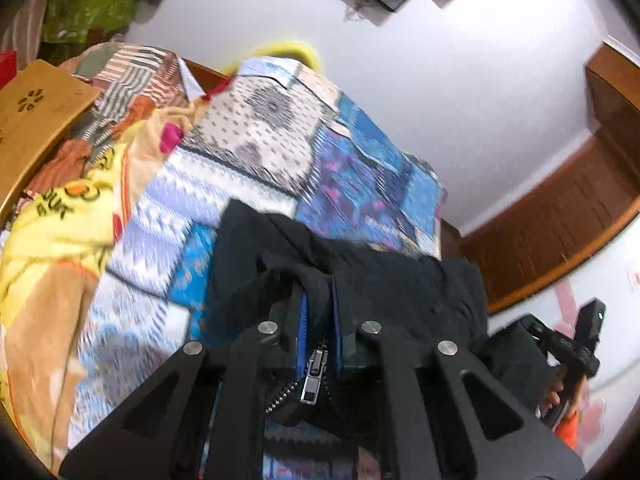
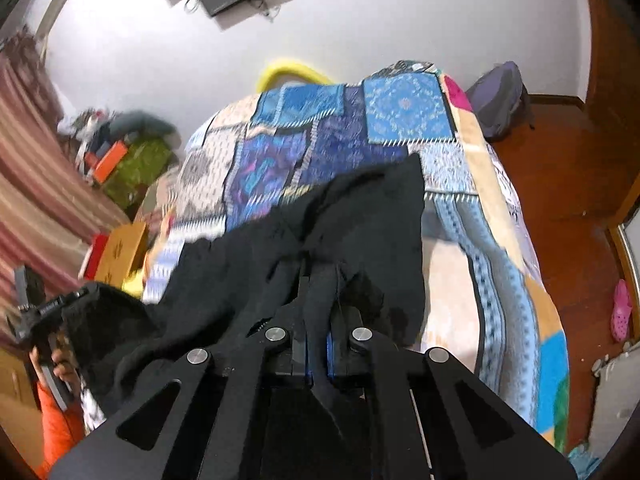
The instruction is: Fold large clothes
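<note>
A large black zip-up garment hangs between both grippers above a bed covered with a blue patchwork quilt. My left gripper is shut on the garment's zipper edge; the metal zip pull dangles between the fingers. My right gripper is shut on another black fold of the same garment, which drapes forward over the quilt. The right gripper also shows in the left wrist view, at the garment's right end.
A yellow and orange blanket and striped clothes lie piled on the bed's left side beside a wooden board. A purple backpack sits on the wood floor right of the bed. Pink shoes lie far right.
</note>
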Demonstrator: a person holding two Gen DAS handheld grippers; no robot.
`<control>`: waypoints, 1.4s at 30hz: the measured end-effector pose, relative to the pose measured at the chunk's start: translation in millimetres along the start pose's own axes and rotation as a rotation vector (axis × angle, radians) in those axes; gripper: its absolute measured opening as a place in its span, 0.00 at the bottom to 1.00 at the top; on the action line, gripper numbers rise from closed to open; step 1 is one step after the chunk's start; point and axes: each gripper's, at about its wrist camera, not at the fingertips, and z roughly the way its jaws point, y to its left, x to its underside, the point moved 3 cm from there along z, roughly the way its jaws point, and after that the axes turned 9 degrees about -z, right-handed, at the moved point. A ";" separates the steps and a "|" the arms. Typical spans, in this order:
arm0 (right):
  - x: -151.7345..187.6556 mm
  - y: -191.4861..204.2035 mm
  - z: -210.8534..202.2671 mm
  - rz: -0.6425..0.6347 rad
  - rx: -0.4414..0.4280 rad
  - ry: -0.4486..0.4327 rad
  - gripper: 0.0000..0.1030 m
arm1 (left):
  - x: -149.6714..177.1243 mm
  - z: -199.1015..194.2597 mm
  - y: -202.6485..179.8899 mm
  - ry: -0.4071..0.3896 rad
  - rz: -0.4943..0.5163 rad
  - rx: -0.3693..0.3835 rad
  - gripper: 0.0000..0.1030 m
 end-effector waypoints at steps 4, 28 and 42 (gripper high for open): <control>-13.4 -32.9 21.7 0.094 0.005 0.010 0.03 | -25.4 37.8 37.3 -0.020 -0.069 -0.067 0.09; -11.0 -90.3 73.6 0.281 -0.107 0.103 0.11 | -12.5 122.3 62.3 -0.011 0.228 -0.446 0.12; -21.3 -57.7 -16.1 0.146 0.055 -0.065 0.50 | -11.4 29.8 3.8 -0.183 0.344 -0.410 0.50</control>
